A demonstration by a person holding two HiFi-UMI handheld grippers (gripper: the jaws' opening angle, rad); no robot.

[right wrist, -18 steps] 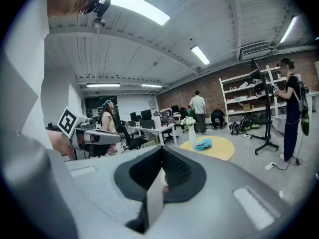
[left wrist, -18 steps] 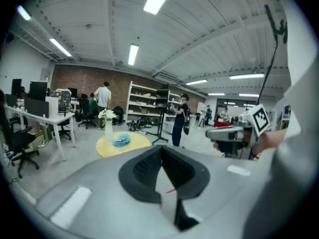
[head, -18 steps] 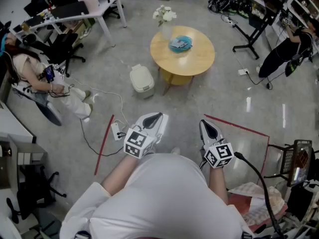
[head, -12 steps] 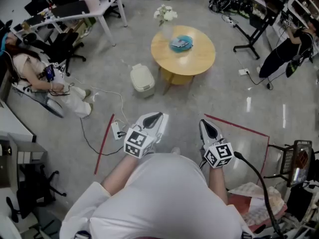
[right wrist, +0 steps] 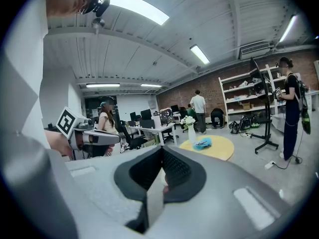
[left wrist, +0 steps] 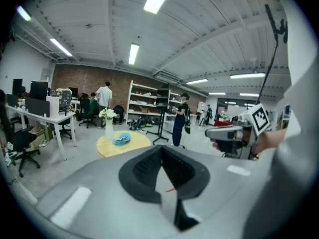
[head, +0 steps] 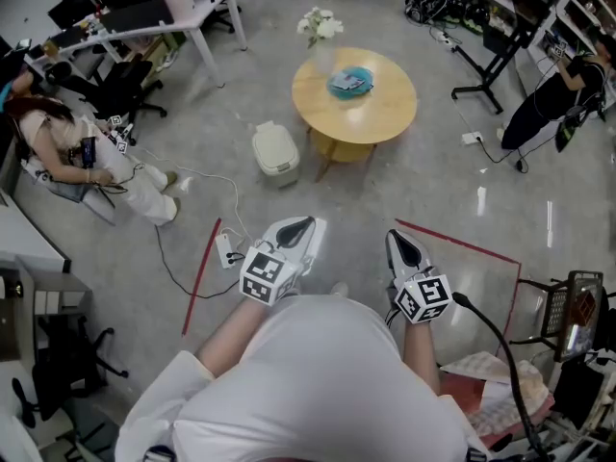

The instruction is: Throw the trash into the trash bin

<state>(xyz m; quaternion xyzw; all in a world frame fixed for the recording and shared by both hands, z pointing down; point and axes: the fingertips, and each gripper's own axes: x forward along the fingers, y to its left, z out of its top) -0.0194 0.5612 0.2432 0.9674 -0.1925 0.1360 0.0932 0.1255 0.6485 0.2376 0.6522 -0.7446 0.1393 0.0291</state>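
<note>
Seated person (head: 72,147) shifted, left tongs (head: 304,223) and right tongs (head: 400,241) unmoved, both pressed together

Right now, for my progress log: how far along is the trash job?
Nothing done yet: the blue trash lies on the round table, the white bin beside it closed. Left tongs and right tongs are shut and empty, far from both. Left: approach, grasp, bin it.
</note>
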